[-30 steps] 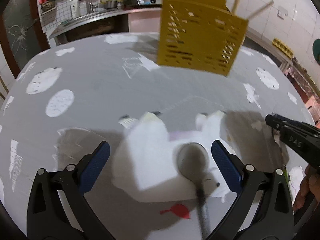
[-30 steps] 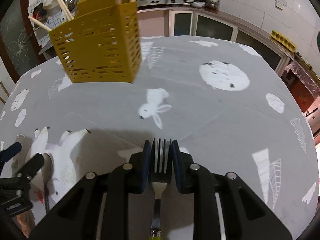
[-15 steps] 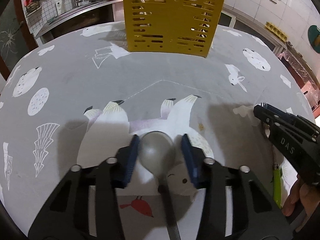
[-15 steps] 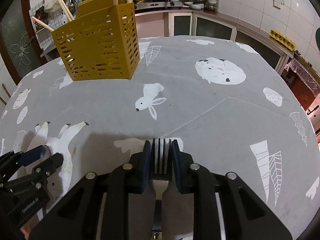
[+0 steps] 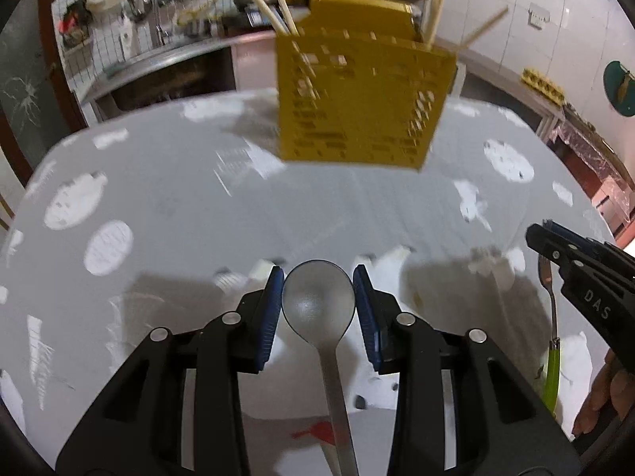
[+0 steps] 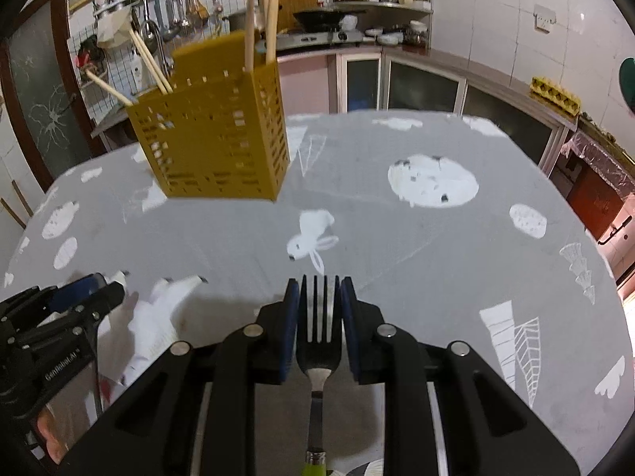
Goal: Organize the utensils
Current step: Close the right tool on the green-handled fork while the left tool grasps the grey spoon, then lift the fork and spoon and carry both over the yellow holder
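My left gripper (image 5: 318,293) is shut on a grey metal spoon (image 5: 317,303), its bowl between the blue pads, held above the table. My right gripper (image 6: 320,297) is shut on a fork (image 6: 320,329) with a green handle, tines forward. A yellow slotted utensil holder (image 5: 363,103) with several wooden chopsticks stands at the far middle of the table; it also shows in the right wrist view (image 6: 216,139) at upper left. The right gripper with the fork shows at the right of the left wrist view (image 5: 543,238). The left gripper shows at the lower left of the right wrist view (image 6: 85,289).
The table wears a grey cloth with white animal prints (image 6: 432,182). Behind it run a kitchen counter with a stove (image 6: 325,35), a wall rack of hanging tools (image 6: 158,20) and cabinets (image 6: 420,87). A person's hand (image 5: 603,392) holds the right gripper.
My left gripper closed on the spoon and has lifted it off the table. My right gripper keeps hold of the fork and has risen a little.
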{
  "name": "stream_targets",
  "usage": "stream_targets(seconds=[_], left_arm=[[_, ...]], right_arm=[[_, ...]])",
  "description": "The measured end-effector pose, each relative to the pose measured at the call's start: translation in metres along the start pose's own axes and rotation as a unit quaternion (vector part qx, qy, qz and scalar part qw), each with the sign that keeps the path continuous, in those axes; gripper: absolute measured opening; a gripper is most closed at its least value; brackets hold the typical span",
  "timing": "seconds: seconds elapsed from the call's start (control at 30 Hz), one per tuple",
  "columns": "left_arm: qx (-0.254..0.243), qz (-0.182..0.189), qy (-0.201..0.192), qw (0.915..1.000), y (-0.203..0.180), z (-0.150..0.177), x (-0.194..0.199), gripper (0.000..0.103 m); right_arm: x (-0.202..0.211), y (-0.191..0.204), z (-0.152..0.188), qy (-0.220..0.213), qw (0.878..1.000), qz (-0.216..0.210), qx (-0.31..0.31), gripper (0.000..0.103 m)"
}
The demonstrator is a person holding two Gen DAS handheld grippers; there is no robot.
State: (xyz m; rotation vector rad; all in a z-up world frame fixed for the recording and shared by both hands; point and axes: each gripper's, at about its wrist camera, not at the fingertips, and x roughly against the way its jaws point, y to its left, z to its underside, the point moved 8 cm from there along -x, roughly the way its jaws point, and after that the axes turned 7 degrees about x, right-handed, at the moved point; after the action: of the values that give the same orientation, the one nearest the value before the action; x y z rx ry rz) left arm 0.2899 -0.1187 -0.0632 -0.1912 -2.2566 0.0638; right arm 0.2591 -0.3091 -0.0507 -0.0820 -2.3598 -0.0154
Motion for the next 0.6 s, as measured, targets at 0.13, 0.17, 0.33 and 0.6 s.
stream_targets(seconds=[0.13, 0.17, 0.33, 0.6], left_arm=[[0.001, -0.006, -0.047, 0.9989, 0.012, -0.017, 0.02, 0.035], [0.002, -0.007, -0.058, 0.9983, 0.015, -0.021, 0.025, 0.035], [0.01, -0.007, -0.109, 0.994, 0.03, -0.037, 0.05, 0.035], [0.014, -0.005, -0.155, 0.9878, 0.047, -0.05, 0.072, 0.035]], right_arm=[[0.015, 0.006, -0.012, -0.03, 1.0, 0.0, 0.0, 0.022], [0.02, 0.007, -0.016, -0.04, 0.999, 0.0, 0.0, 0.022], [0.04, 0.014, -0.031, -0.086, 0.996, 0.007, -0.001, 0.022], [0.062, 0.025, -0.057, -0.147, 0.989, 0.018, -0.009, 0.022]])
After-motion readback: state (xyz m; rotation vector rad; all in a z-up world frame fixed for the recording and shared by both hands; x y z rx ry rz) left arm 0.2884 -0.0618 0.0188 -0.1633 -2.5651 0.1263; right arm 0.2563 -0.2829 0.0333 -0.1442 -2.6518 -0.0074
